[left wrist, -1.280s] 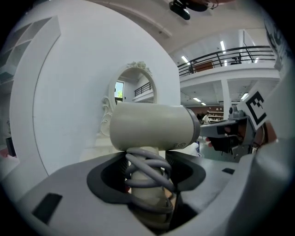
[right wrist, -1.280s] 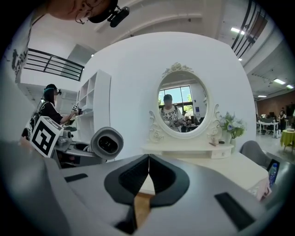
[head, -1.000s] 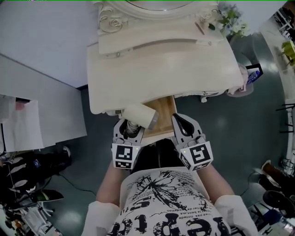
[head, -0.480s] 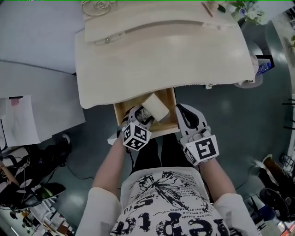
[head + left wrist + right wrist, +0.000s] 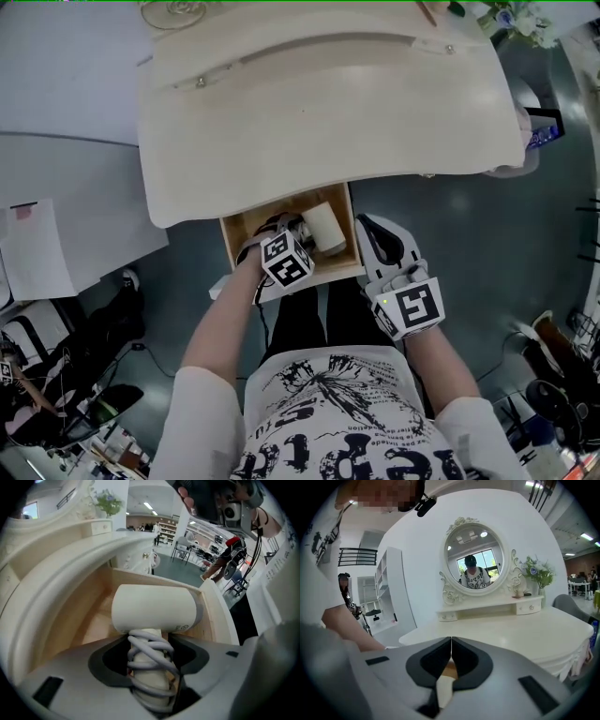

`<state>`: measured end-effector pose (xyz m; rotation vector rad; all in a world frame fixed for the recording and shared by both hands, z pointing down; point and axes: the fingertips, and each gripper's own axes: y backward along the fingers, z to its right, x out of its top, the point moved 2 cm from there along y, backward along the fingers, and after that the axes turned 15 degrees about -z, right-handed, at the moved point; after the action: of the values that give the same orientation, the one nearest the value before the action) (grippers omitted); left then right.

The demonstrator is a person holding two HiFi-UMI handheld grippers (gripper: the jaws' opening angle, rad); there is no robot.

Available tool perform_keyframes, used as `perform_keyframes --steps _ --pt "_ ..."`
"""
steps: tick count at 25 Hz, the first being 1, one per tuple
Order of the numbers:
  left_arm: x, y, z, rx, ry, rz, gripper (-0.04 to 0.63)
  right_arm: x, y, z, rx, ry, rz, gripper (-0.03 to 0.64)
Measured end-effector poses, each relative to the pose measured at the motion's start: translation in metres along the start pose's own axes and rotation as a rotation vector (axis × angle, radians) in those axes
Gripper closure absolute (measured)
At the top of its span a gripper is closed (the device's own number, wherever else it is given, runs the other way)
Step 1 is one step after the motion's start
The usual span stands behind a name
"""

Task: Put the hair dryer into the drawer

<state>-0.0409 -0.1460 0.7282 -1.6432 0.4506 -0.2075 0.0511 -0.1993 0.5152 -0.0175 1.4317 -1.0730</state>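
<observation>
Here our left gripper [image 5: 149,644] grips the hair dryer [image 5: 154,609] by its handle, inside the open drawer [image 5: 246,228]. Our right gripper [image 5: 451,643], jaws pressed together and empty, hangs just beside the drawer's right wall.

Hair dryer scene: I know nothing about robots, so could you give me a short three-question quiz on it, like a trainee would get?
1. True or false: the right gripper holds the hair dryer.
2. Where is the hair dryer's barrel? A) on the dressing table top; B) in or just above the open drawer; C) on the floor.
3. Fill in: a grey ___ is wound round the hair dryer where the left gripper clamps it.

Key: 1 false, its jaws are together and empty; 2 B; 3 cord.
</observation>
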Motion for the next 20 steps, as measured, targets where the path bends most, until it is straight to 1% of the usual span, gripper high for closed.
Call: perform_keyframes --steps 2,5,8,12,17,19,20 --pt "-0.004 -0.011 0.004 -0.018 -0.035 -0.039 0.331 -0.002 -0.002 0.000 0.003 -0.004 -0.006 0.599" --pt "-0.009 -0.024 0.008 -0.044 -0.067 -0.077 0.331 -0.004 -0.005 -0.001 0.007 -0.002 -0.012 0.599" --pt "-0.011 -0.031 0.009 -0.052 -0.102 -0.093 0.333 -0.005 -0.008 0.001 0.012 0.010 -0.024 0.598" --pt "-0.017 -0.037 0.010 -0.050 -0.124 -0.106 0.334 -0.001 -0.010 0.001 0.014 0.000 -0.015 0.599" --pt "-0.031 -0.035 0.020 -0.065 -0.138 -0.101 0.333 -0.007 -0.007 -0.024 0.027 0.017 -0.018 0.600" --pt "-0.026 -0.035 0.020 -0.106 -0.143 -0.113 0.327 -0.005 -0.009 -0.021 0.026 0.026 -0.019 0.600" --pt "-0.023 -0.035 0.020 -0.136 -0.141 -0.122 0.309 -0.003 -0.010 -0.018 0.024 0.026 -0.017 0.600"
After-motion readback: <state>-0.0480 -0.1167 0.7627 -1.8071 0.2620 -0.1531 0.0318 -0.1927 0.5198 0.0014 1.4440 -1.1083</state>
